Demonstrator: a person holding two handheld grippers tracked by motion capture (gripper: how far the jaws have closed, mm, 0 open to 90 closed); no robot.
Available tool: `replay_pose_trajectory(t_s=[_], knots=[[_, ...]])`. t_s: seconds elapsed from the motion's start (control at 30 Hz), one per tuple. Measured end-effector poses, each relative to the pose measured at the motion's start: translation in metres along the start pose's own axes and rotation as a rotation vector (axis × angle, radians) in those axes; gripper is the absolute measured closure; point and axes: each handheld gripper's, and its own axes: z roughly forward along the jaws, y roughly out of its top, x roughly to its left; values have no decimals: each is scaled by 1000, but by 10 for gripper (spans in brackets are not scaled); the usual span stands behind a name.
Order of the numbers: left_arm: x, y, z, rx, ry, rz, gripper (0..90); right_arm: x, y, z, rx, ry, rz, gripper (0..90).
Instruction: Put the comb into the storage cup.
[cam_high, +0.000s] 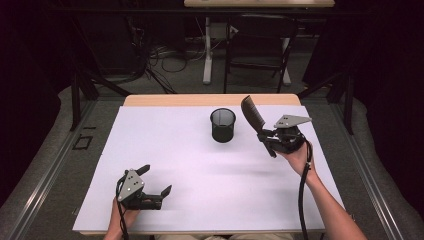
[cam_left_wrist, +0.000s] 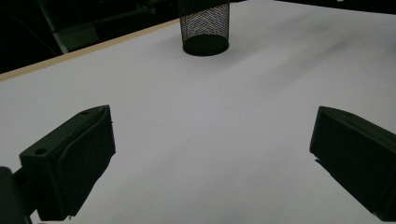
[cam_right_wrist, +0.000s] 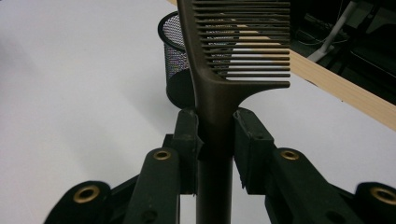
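Between the two jaws of the right gripper stands a dark comb, clenched at its handle, with the toothed part pointing up and away from the hand. Seen from the high view, the comb is lifted above the table, tilted, just to the right of a black mesh cup; comb and cup do not touch. The cup stands upright on the white sheet that covers the table, near its far edge. The right gripper is held by the person's right hand, and a black cable hangs down along the forearm. Well apart, at the near left corner of the sheet, the left gripper rests low with its jaws released and wide apart, nothing between them. From the left gripper view the mesh cup is far ahead.
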Motion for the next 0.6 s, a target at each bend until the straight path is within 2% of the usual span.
replay_pose_trajectory(t_s=[0.6], knots=[[-1, 0, 1, 2, 3, -1, 3, 0, 15, 6, -52, -13, -1, 726]])
